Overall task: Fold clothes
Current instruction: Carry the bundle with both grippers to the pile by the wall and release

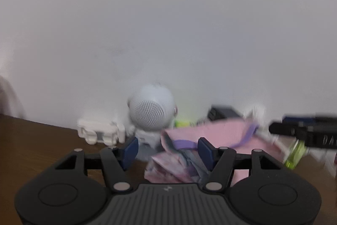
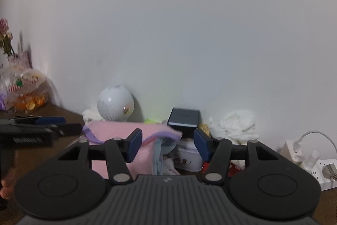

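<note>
A folded pink garment (image 1: 212, 132) with a purple trim lies on the brown table (image 1: 31, 144), bunched and printed at its near left end. My left gripper (image 1: 167, 150) is open and empty, its jaws just in front of that bunched end. In the right wrist view the same pink garment (image 2: 118, 130) lies ahead and left, with pale blue cloth at its right edge. My right gripper (image 2: 167, 146) is open and empty over that edge. Each gripper shows in the other's view, the right one (image 1: 303, 130) at far right, the left one (image 2: 42, 130) at far left.
A white round speaker (image 2: 114, 103) stands against the wall, with a white gadget (image 1: 99, 132) to its left. A dark box (image 2: 184, 117), crumpled white tissue (image 2: 236, 123), a white power strip (image 2: 316, 168) and a bag of snacks (image 2: 23, 90) sit around the table's back.
</note>
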